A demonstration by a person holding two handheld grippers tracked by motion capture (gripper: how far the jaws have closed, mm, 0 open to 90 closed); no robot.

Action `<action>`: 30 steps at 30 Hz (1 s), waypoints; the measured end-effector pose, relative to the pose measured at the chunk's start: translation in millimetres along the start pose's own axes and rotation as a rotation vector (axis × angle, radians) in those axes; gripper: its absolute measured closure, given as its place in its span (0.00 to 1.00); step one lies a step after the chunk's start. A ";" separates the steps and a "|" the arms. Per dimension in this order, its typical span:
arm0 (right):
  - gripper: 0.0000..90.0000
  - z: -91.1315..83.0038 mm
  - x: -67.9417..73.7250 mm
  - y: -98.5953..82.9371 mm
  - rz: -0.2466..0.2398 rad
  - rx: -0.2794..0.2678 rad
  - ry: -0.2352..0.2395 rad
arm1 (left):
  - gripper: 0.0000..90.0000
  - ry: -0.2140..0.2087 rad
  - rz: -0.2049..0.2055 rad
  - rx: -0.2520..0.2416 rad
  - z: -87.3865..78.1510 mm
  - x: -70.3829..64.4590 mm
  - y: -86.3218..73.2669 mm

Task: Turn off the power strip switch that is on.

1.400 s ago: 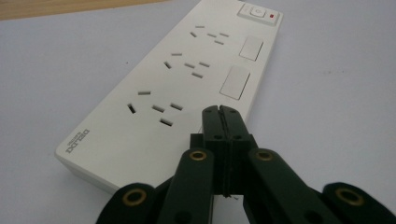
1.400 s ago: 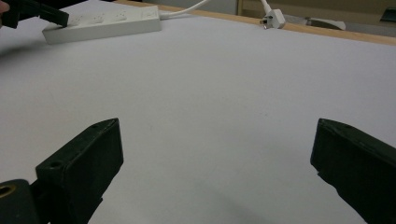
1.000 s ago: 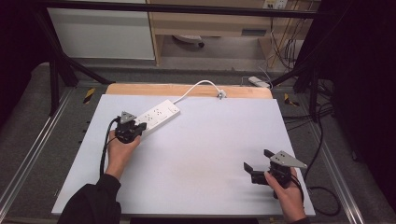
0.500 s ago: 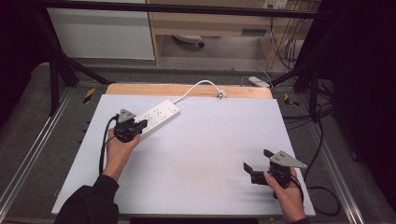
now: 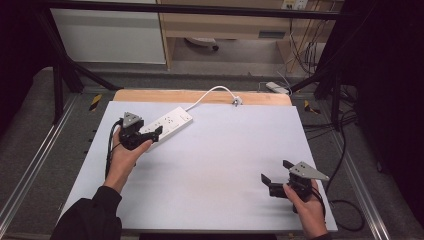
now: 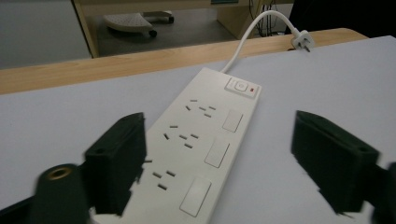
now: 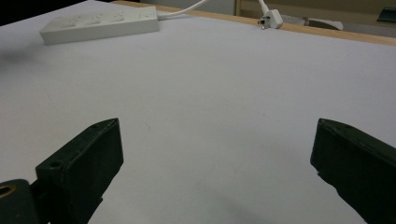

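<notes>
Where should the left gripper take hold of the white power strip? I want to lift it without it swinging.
Probably across its narrow width near the middle, coming from above at the end away from the cord. The power strip lies flat, long and slim; the open left gripper already straddles that end.

A white sheet (image 5: 215, 170) covered the table, leaving a strip of bare wood (image 5: 150, 95) along the far edge. Beyond the table stood a wooden cabinet (image 5: 225, 25), with a wheeled base (image 5: 200, 43) on the grey floor beneath it and a white panel (image 5: 110, 35) to its left. Cables (image 5: 302, 45) hung to the cabinet's right, above a small white adapter (image 5: 276, 87) on the floor. Metal rails (image 5: 30, 170) ran along both sides of the table, and yellow-black tape marks (image 5: 95, 101) lay near its far corners.
</notes>
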State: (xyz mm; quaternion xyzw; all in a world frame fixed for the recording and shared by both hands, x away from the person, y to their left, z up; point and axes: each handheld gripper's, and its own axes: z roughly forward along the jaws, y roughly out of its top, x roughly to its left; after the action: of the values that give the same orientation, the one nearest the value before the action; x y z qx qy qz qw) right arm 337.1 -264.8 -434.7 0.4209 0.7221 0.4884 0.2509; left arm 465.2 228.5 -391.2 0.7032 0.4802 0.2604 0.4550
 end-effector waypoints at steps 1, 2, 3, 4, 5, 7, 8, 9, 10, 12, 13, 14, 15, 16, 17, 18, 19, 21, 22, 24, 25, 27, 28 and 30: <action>0.03 0.0 0.0 0.0 0.000 0.000 0.000 | 0.13 -0.005 0.000 -0.003 -0.4 -0.4 0.9; 0.03 -0.1 -0.1 0.0 0.000 0.000 0.001 | 0.11 -0.009 0.002 -0.007 -1.0 -0.8 2.0; 0.03 -0.2 -0.1 0.0 0.000 0.000 0.000 | 0.10 -0.015 0.001 -0.012 -1.6 -1.1 3.1; 0.03 -0.2 -0.2 0.0 0.001 0.000 0.000 | 0.09 -0.021 -0.003 -0.017 -2.5 -1.7 4.3; 0.03 -0.1 -0.4 0.0 0.000 -0.001 0.000 | 0.09 -0.022 -0.003 -0.024 -3.6 -2.3 5.6; 0.03 0.0 -0.5 -0.1 0.001 0.000 0.000 | 0.09 -0.028 0.002 -0.038 -6.1 -3.1 8.4; 0.03 0.1 -0.4 -0.1 0.001 -0.001 0.000 | 0.09 -0.029 0.003 -0.047 -7.4 -3.5 9.7; 0.03 0.0 -0.3 -0.1 0.001 -0.001 0.000 | 0.09 -0.030 0.005 -0.054 -8.7 -3.8 11.0; 0.03 -0.1 -0.2 -0.1 0.001 0.000 0.001 | 0.09 -0.031 0.008 -0.060 -10.1 -4.1 12.3; 0.03 -0.3 -0.2 -0.1 0.001 0.000 0.000 | 0.09 -0.036 0.010 -0.074 -13.3 -4.9 14.6; 0.03 -0.4 -0.2 -0.1 0.003 0.000 0.000 | 0.09 -0.037 0.010 -0.081 -15.4 -5.4 15.7; 0.03 -0.4 -0.4 -0.2 0.003 0.000 -0.002 | 0.09 -0.040 0.007 -0.088 -17.5 -5.9 16.6; 0.03 -0.2 -0.7 -0.3 0.002 -0.001 -0.002 | 0.09 -0.044 0.004 -0.091 -20.0 -6.4 17.3; 0.03 0.2 -0.6 -0.2 0.004 0.000 -0.003 | 0.09 -0.048 0.002 -0.091 -22.7 -6.9 17.9; 0.03 0.2 -0.4 0.1 0.005 0.001 -0.002 | 0.09 -0.054 0.003 -0.093 -25.5 -7.7 18.2; 0.03 0.3 -0.2 0.4 0.003 0.000 -0.004 | 0.08 -0.058 0.007 -0.093 -28.4 -8.4 18.4; 0.03 0.5 0.4 0.5 0.002 0.000 -0.005 | 0.08 -0.061 0.012 -0.092 -31.1 -9.1 18.6; 0.03 0.1 1.5 0.7 0.003 0.002 -0.004 | 0.07 -0.067 0.019 -0.088 -35.9 -10.8 18.8; 0.03 -0.1 1.5 0.8 -0.002 0.003 -0.005 | 0.07 -0.073 0.020 -0.091 -38.6 -11.8 19.1; 0.03 -0.4 1.5 0.7 -0.004 0.002 -0.007 | 0.07 -0.087 0.025 -0.099 -43.9 -13.6 19.9; 0.03 -0.8 1.3 0.8 -0.006 0.002 -0.008 | 0.07 -0.094 0.024 -0.100 -46.8 -14.4 20.3; 0.03 -1.4 1.6 1.2 -0.005 0.000 -0.008 | 0.06 -0.101 0.017 -0.100 -52.3 -16.3 21.0; 0.03 -1.5 1.9 1.3 -0.006 -0.003 -0.007 | 0.06 -0.103 0.015 -0.100 -55.1 -17.7 21.2; 0.03 -1.9 3.2 1.8 -0.007 -0.005 -0.005 | 0.06 -0.112 0.015 -0.108 -61.2 -20.3 21.5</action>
State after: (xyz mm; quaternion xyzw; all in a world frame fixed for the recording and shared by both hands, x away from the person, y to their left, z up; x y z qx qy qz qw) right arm 334.6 -262.7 -432.1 0.4188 0.7218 0.4883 0.2553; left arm 417.3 231.2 -343.2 0.6948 0.4338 0.2495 0.5166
